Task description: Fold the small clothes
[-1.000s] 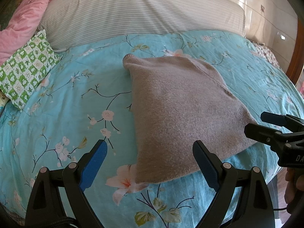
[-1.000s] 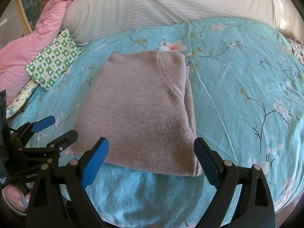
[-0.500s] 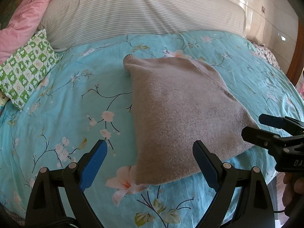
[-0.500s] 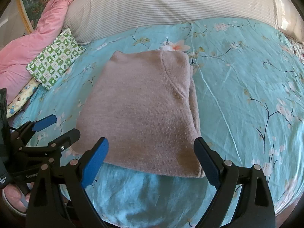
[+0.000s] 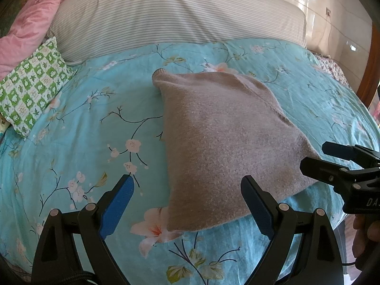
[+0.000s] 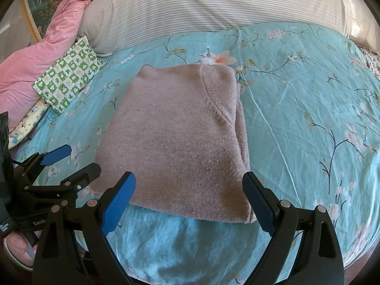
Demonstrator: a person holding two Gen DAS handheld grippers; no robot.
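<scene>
A beige knitted sweater (image 5: 220, 142) lies folded into a rectangle on the teal floral bedspread (image 5: 95, 123). It also shows in the right wrist view (image 6: 175, 140), with its layered edges on the right. My left gripper (image 5: 187, 204) is open and empty, hovering at the sweater's near left corner. My right gripper (image 6: 190, 201) is open and empty, just before the sweater's near edge. Each gripper shows in the other's view: the right one (image 5: 330, 156) at the sweater's near right corner, the left one (image 6: 76, 163) at its near left side.
A striped white bolster (image 5: 175, 16) runs across the head of the bed. A green checked pillow (image 5: 30, 85) and a pink quilt (image 6: 45, 52) lie at the left. The bed's near edge drops off just below the grippers. A wooden bed frame (image 5: 372, 66) stands at the right.
Both grippers have eased slightly forward toward the sweater's near edge. The sweater has not moved, and both stay open.
</scene>
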